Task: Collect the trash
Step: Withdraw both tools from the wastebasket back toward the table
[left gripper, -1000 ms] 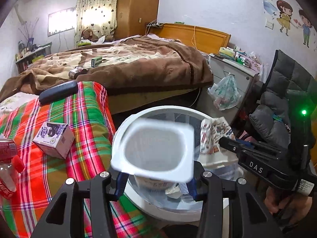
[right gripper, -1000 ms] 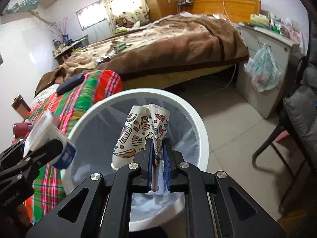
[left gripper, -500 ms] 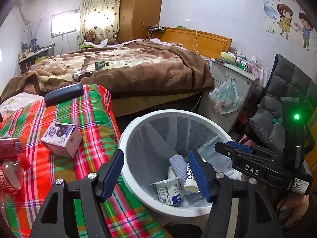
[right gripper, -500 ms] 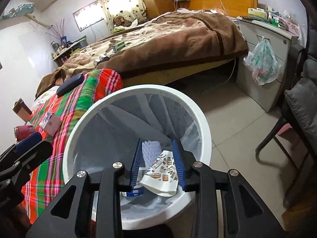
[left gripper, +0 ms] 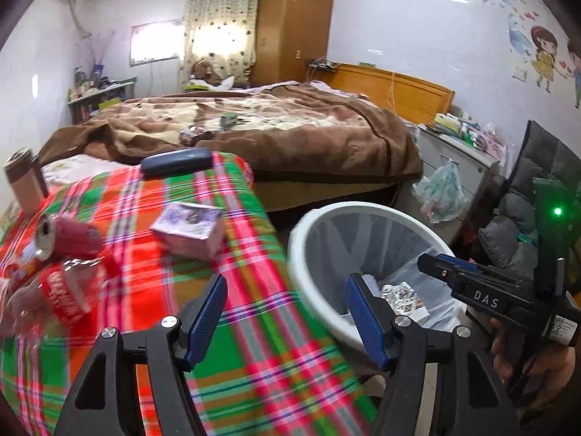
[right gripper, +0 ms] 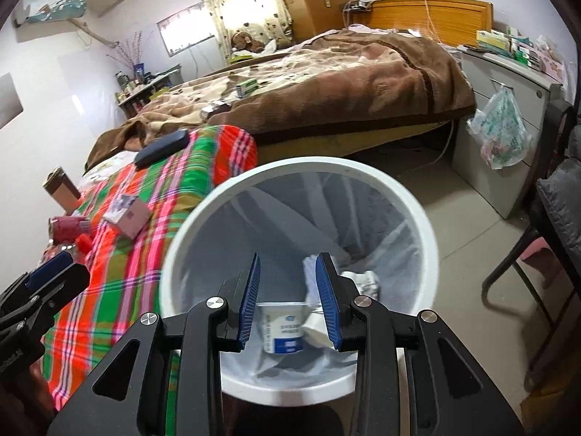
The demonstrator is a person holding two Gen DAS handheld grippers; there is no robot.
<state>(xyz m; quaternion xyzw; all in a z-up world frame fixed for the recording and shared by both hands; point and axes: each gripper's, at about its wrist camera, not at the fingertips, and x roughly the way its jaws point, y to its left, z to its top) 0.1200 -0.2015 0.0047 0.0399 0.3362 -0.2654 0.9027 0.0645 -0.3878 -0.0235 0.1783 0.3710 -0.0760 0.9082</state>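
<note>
Because more trash was to be picked up, the left claw (left gripper: 285,318) and right claw (right gripper: 287,299) were both held open and empty, while the yogurt cup (right gripper: 282,332) lay inside the white bin (right gripper: 414,214).

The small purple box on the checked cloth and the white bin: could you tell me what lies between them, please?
Only bare checked cloth lies between the purple box and the bin; the left wrist view shows it.

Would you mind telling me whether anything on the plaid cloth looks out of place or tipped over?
Yes: a red can lies on its side, open end showing, beside a clear bottle also lying flat. A small carton lies nearby. All look like uncollected trash.
</note>
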